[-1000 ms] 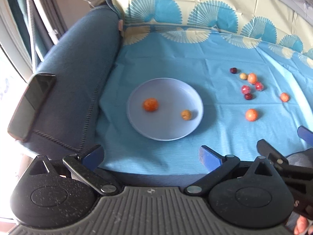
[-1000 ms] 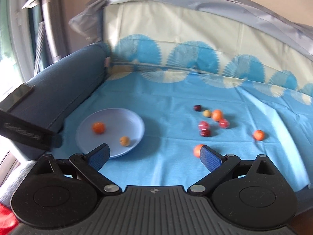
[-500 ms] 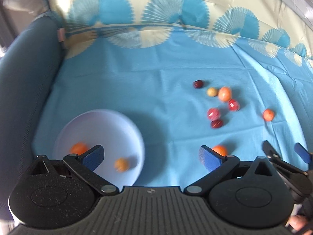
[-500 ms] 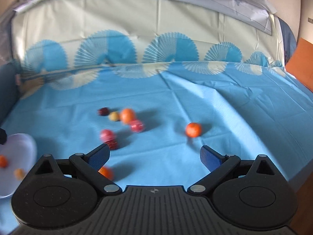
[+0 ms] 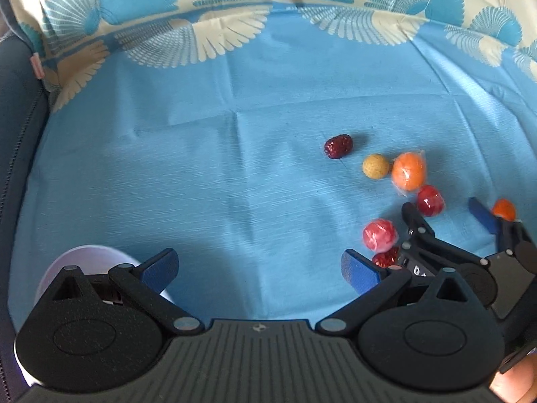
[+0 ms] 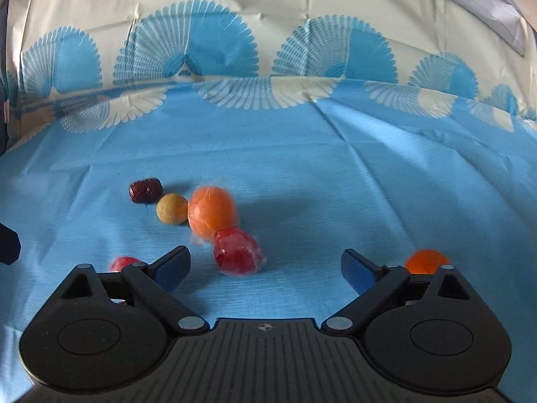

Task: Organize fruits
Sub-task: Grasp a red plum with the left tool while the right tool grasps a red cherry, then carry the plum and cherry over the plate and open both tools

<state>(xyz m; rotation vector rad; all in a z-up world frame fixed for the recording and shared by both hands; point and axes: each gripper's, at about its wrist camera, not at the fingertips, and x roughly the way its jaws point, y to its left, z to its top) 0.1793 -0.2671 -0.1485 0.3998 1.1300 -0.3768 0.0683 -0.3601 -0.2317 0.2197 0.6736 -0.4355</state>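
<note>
Several small fruits lie on the blue cloth: a dark red date, a yellow ball, a wrapped orange, a wrapped red fruit, another red one, and a lone orange. The pale plate shows at lower left behind my left gripper, which is open and empty. My right gripper is open and empty, with the wrapped red fruit just ahead of its left finger.
A dark blue sofa arm bounds the left side. The cloth rises up the backrest with a fan pattern. The lone orange sits just outside the right gripper's right finger.
Both grippers moved right and forward toward the fruit cluster. The plate slid to the lower left of the left view and left the right view. Both stayed open.
</note>
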